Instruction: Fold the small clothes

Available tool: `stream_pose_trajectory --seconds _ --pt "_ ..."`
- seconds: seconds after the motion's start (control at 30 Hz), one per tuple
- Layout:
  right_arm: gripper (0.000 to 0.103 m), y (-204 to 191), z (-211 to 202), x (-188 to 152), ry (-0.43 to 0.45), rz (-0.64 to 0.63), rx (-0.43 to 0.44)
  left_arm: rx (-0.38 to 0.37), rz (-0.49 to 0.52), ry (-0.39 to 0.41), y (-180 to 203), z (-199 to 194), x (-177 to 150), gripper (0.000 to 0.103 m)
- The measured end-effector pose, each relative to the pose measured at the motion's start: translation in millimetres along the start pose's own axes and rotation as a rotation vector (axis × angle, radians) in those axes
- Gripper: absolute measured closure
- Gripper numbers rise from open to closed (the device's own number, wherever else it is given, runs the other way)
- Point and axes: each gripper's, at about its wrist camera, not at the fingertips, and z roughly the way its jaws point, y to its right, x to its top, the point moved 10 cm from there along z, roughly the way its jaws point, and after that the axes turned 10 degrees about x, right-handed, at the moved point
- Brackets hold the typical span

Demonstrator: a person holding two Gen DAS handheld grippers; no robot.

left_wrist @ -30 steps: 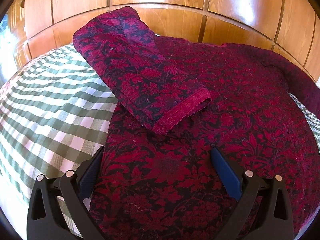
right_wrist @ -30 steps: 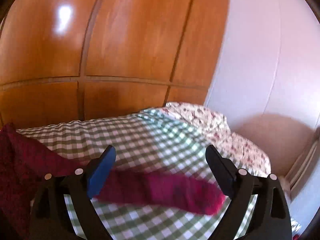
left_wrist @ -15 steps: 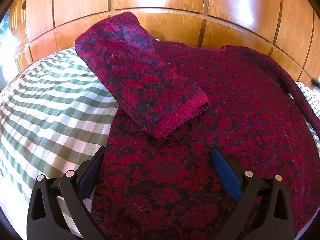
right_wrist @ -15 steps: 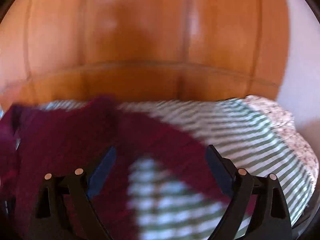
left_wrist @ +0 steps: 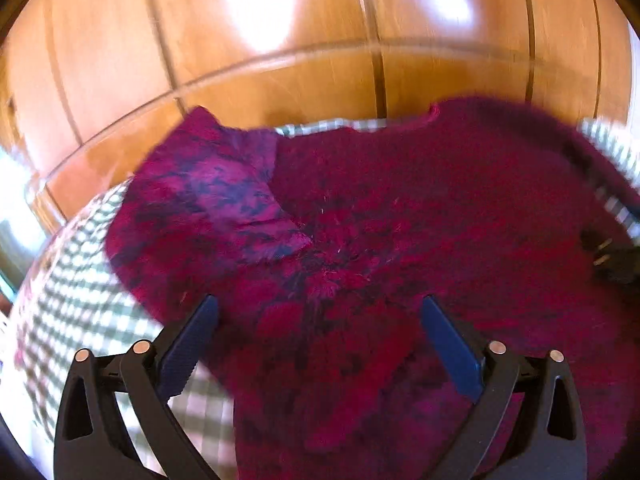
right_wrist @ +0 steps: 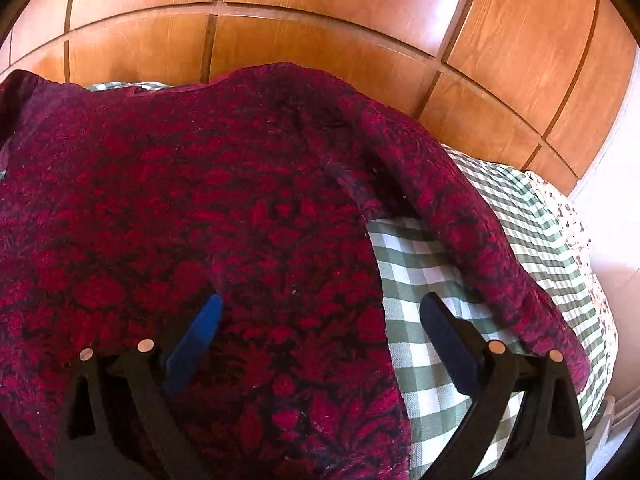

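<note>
Across the bed [right_wrist: 424, 280], on its green-checked cover, a dark red patterned sweater [left_wrist: 400, 220] lies spread flat. Left sleeve [left_wrist: 208, 196] folded in over the body, toward the bed's left edge. Left tool [left_wrist: 316, 312] hovers over the sweater's lower part, jaws wide apart, just closing a little, nothing gripped. Right tool [right_wrist: 320, 312] above the sweater's right side, jaws wide apart, just opening, nothing gripped. Right sleeve [right_wrist: 472, 232] runs unfolded toward the bed's right edge. Wooden panels [right_wrist: 320, 32] behind.
</note>
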Motion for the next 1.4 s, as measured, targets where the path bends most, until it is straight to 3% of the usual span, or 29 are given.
stream_pose_trajectory --seconds 0.03,0.07,0.1,0.2,0.23,0.3,0.43,0.57,0.77,0.83,0.9,0.97,1.0,1.07,1.13,1.2,1.3,1.33,1.4 --pt "0.004 0.4 -0.1 -0.2 0.002 0.003 -0.002 -0.028 0.033 -0.044 6.9 13.4 -4.4 0.026" --pt "0.004 1.6 0.1 -0.9 0.005 0.007 -0.005 -0.064 0.032 -0.069 11.5 18.0 -7.7 0.033" --pt "0.004 -0.1 -4.6 2.0 0.007 0.006 -0.008 -0.079 0.019 -0.071 10.9 19.0 -6.0 0.035" --pt "0.003 -4.1 -11.5 -0.7 0.012 0.002 -0.019 -0.126 0.009 -0.065 3.8 14.1 -0.5 0.068" --pt "0.003 -5.2 -12.0 -0.8 0.012 0.000 -0.022 -0.156 0.012 -0.061 1.5 10.9 1.6 0.084" --pt "0.003 -5.3 -12.2 -1.4 0.013 -0.003 -0.025 -0.166 0.013 -0.042 -11.0 3.0 8.9 0.084" --pt "0.003 -3.6 -11.0 -1.1 0.010 0.001 -0.018 -0.161 -0.043 0.011 -55.2 -13.7 23.6 0.085" --pt "0.003 -3.0 -10.4 -0.4 0.010 0.002 -0.017 -0.110 -0.177 0.038 -119.2 -10.6 43.8 0.085" --pt "0.003 -3.0 -10.7 -0.7 0.009 0.002 -0.017 0.009 -0.310 -0.007 -209.0 28.3 51.6 0.084" --pt "0.003 -2.7 -11.1 -0.6 0.009 0.001 -0.018 0.048 -0.352 -0.027 -232.3 43.6 49.2 0.078" --pt "0.003 -2.9 -11.1 -0.7 0.009 0.002 -0.017 0.147 -0.394 -0.035 -266.0 62.0 47.3 0.067" --pt "0.003 -2.7 -11.1 -0.7 0.009 0.003 -0.016 0.271 -0.430 -0.035 -297.8 70.0 43.0 0.034" --pt "0.003 -2.7 -10.8 -0.5 0.009 0.003 -0.016 0.363 -0.456 -0.031 -319.0 71.1 39.3 0.030" --pt "0.003 -2.7 -11.0 -0.5 0.010 0.002 -0.017 0.429 -0.530 -0.036 -338.7 65.7 31.2 0.029" --pt "0.003 -3.0 -10.2 -0.3 0.012 0.000 -0.020 0.348 -0.627 -0.018 -330.6 60.7 27.6 0.029" --pt "0.003 -3.6 -10.1 -0.5 0.014 -0.002 -0.024 0.280 -0.638 -0.012 -307.7 54.8 26.6 0.026" --pt "0.003 -5.0 -11.0 -0.6 0.017 -0.003 -0.025 0.149 -0.588 -0.002 -240.2 45.2 34.4 0.022" --pt "0.003 -5.7 -12.1 -0.1 0.015 -0.006 -0.021 0.100 -0.575 -0.006 -214.3 41.5 34.6 0.016" --pt "0.006 -10.1 -16.9 4.2 0.017 -0.009 0.038 -0.015 -0.549 -0.028 -159.9 34.7 30.8 0.013"
